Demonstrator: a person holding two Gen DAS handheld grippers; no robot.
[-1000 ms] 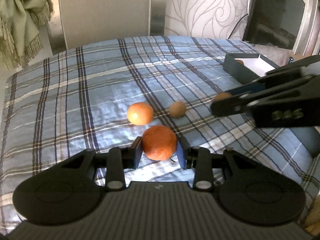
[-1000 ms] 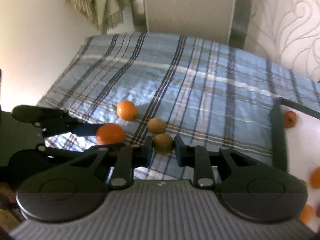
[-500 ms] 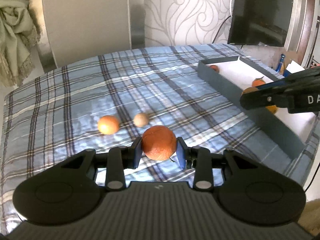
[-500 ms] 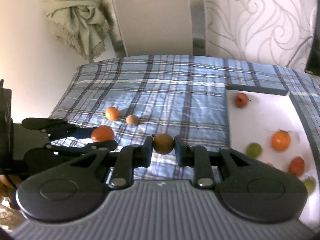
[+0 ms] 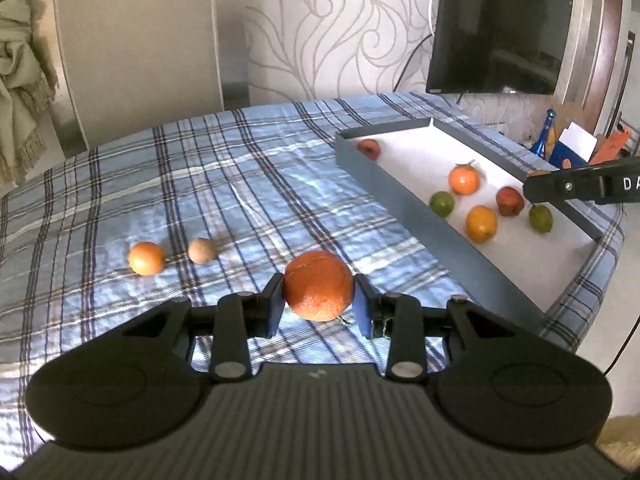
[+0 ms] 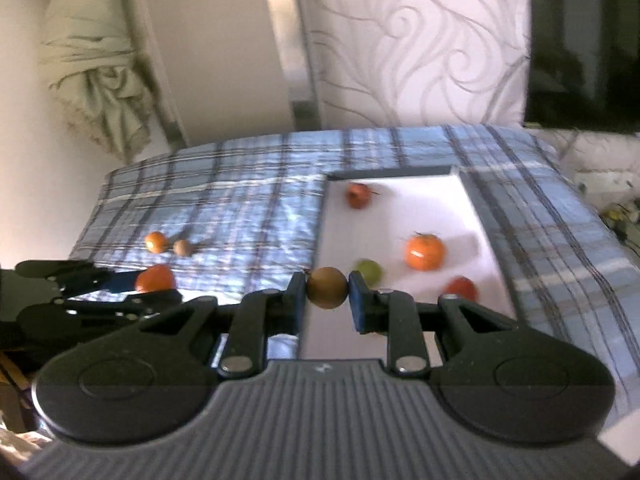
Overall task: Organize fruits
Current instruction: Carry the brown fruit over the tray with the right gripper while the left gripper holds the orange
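In the left wrist view, the left gripper (image 5: pixel 319 303) is clamped on a large orange (image 5: pixel 319 286) above the plaid cloth (image 5: pixel 240 184), with a small orange (image 5: pixel 146 258) and a brown fruit (image 5: pixel 202 251) lying at ten o'clock and the grey tray (image 5: pixel 420 216) at two o'clock. In the right wrist view, the right gripper (image 6: pixel 327 300) is clamped on a brown-green fruit (image 6: pixel 327 287) over the tray's near left edge, with tray fruit from twelve to three o'clock.
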